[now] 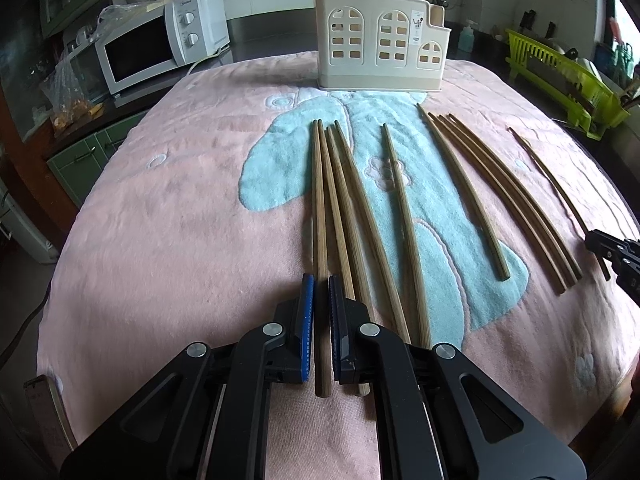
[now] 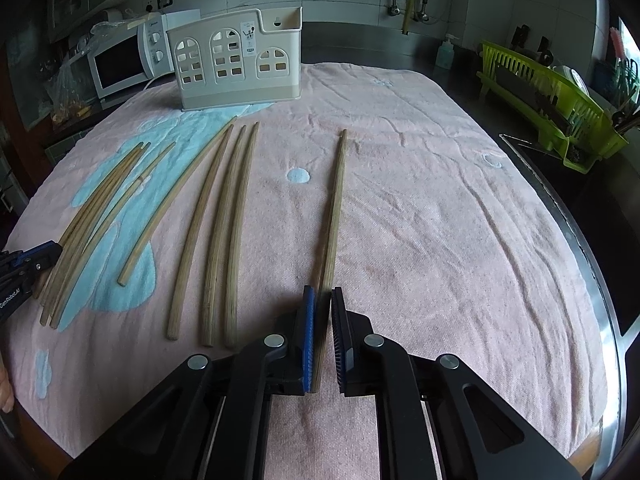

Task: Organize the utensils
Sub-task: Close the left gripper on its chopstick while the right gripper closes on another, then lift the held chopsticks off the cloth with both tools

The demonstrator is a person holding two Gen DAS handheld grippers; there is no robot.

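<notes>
Black-armed and blue-padded, the left gripper (image 1: 322, 292) is closed on the leftmost chopstick (image 1: 319, 200) of a fanned group of four, the stick running between the pads and its butt end poking out beneath them toward the camera. Across the table (image 1: 160, 220), draped in a pink towel with a pale blue shape at its middle, the right gripper (image 2: 324, 300) is likewise clamped on a lone chopstick (image 2: 335, 200) lying apart at the right end of the row. Between the two held sticks the remaining chopsticks (image 1: 472, 184) lie flat on the towel, tips pointing away: three still beside the left gripper's stick, one alone on the blue patch, then one shorter-looking stick and a close-set trio. A cream utensil holder (image 1: 382, 42) with arched window cut-outs stands upright at the far edge of the towel, well beyond the sticks' tips, and nothing is seen inside it from these views. Behind it at left sits a white microwave (image 1: 160, 40); at far right a lime-green dish rack (image 2: 556, 112) rests on the dark counter.
</notes>
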